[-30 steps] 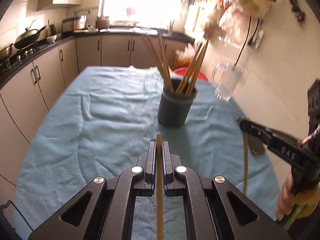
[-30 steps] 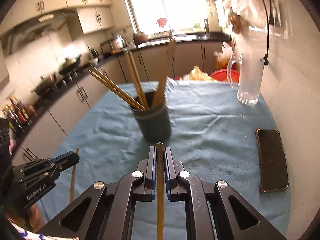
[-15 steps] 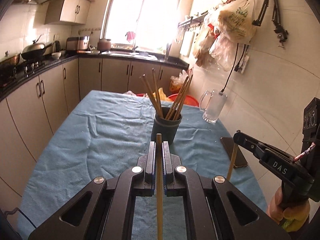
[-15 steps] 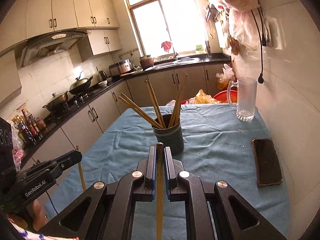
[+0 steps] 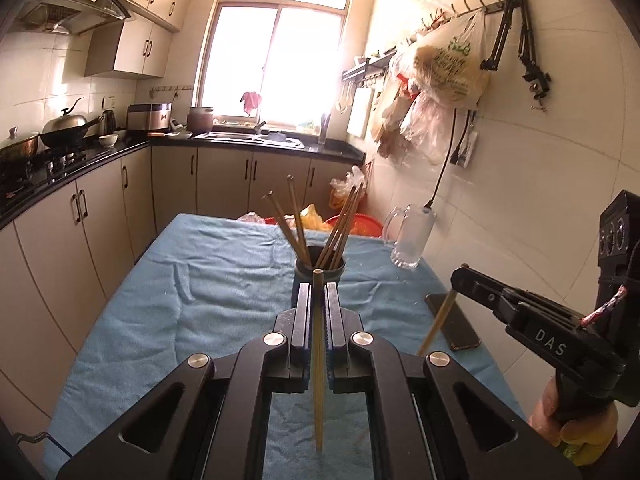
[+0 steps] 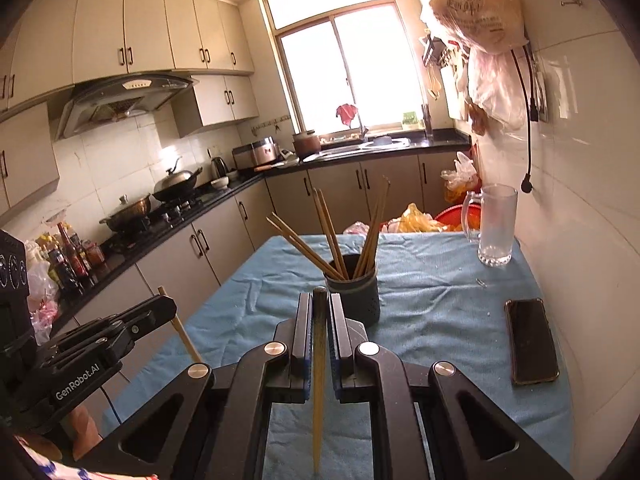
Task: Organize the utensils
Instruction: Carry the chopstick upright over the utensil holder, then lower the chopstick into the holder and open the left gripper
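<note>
Both grippers are clamping one chopstick apiece, left gripper (image 5: 318, 300) and right gripper (image 6: 320, 304), poised near the holder (image 6: 354, 294), presumably for dropping in.

Matt black plastic on left gripper (image 5: 319, 286) and right gripper (image 6: 320, 298), with shiny metal bolt heads. Pale, smooth wood in each clamped chopstick (image 5: 318, 360) (image 6: 319, 380). Rumpled, nubby blue cloth (image 5: 224, 280) over the surface. Dark matt chopstick holder (image 6: 354, 296), perforated low down. Frosted, clear glass mug (image 6: 496, 224). Glossy black phone (image 6: 530, 340). Glossy white wall tiles (image 5: 520, 184).
</note>
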Demonstrator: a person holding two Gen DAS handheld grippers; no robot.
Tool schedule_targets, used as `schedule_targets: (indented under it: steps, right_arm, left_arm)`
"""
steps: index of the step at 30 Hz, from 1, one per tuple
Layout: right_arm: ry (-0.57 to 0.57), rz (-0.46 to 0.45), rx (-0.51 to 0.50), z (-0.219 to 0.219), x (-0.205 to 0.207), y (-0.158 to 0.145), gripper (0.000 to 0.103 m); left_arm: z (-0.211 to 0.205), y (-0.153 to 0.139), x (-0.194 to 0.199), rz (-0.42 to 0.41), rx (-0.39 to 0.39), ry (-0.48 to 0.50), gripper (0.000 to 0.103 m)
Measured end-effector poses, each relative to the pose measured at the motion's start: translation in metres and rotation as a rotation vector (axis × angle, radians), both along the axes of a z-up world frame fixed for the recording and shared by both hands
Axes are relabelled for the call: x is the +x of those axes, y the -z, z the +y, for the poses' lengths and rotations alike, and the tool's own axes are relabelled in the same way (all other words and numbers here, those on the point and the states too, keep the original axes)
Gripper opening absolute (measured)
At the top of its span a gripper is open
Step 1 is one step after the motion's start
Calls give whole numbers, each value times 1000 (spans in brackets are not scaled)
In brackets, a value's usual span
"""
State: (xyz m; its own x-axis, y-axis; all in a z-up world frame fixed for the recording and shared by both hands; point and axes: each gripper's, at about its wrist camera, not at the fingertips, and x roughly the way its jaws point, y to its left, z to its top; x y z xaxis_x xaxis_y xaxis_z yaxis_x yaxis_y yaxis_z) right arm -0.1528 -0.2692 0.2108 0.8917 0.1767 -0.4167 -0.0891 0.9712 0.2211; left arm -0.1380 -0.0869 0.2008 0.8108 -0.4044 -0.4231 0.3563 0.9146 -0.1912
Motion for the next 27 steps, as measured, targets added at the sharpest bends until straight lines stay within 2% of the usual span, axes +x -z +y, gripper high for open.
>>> schedule_targets:
  steps: [8,12,18,23,27]
  right_arm:
    - [23,-71,-16,-7,25,-34,8]
    - [43,-105,18,-18,51,-54,8]
    - [99,-138,42,-35,107,-79,8]
    - [135,-148,40,-46,149,-85,8]
    - [147,-127,51,-55,179,-76,8]
  left_arm:
    - [-4,-37,38,-45,-31,-4,5]
    - [-16,-63,68,-110,-19,-32,5]
    - [-40,-92,121,-161,-39,-58,5]
    - [-57,-104,162,-184,-50,-75,5]
    - [-71,-94,195,-160,-37,-84,5]
